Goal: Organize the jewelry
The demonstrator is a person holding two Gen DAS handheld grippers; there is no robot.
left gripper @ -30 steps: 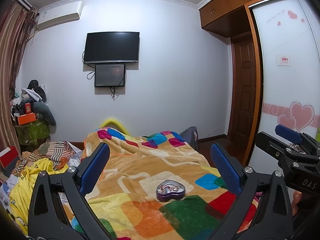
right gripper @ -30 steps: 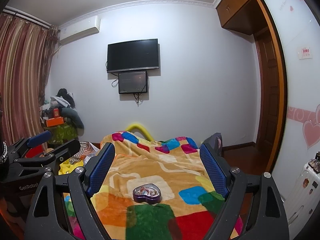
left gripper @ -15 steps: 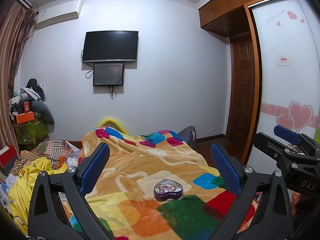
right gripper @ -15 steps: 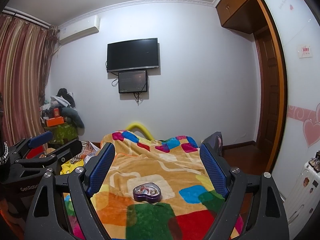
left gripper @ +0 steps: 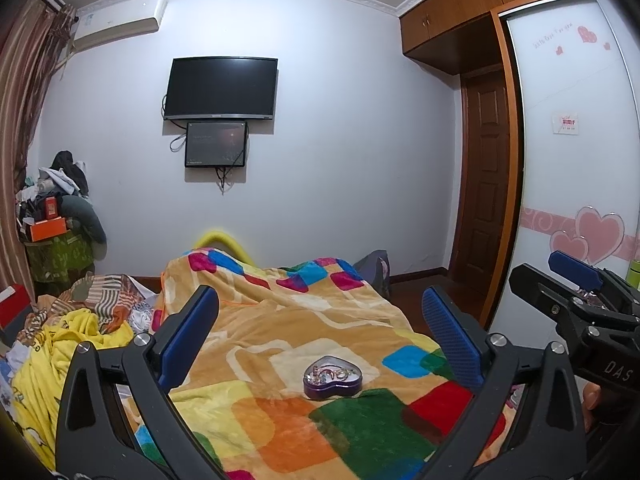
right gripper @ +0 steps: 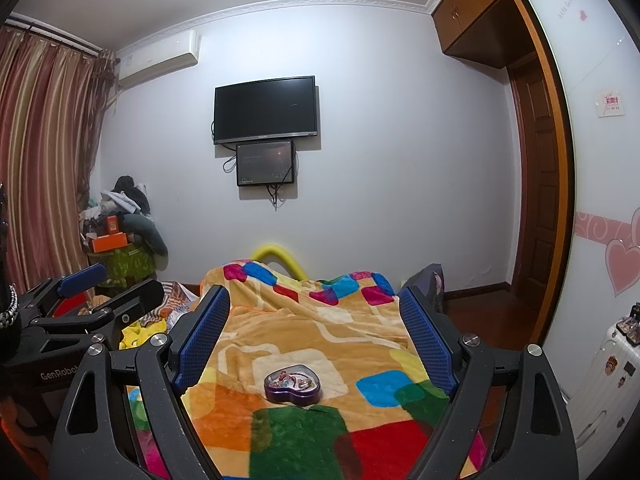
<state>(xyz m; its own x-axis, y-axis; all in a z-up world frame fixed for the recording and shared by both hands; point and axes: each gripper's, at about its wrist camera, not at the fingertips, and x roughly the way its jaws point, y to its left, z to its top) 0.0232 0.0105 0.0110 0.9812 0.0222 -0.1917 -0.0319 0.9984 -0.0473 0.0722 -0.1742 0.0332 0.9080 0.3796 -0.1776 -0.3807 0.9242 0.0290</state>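
A purple heart-shaped tin with jewelry pieces in it lies open on the colourful blanket; it also shows in the right wrist view. My left gripper is open and empty, held above and short of the tin. My right gripper is open and empty, likewise short of the tin. The right gripper shows at the right edge of the left wrist view, and the left gripper at the left edge of the right wrist view.
The blanket covers a bed. Yellow and striped clothes are heaped to the left. A cluttered stand is in the far left corner. A wardrobe and door are to the right. A white suitcase stands at right.
Both grippers have shifted slightly, and the tin sits a little further left and lower in the left wrist view. Both stay open and empty.
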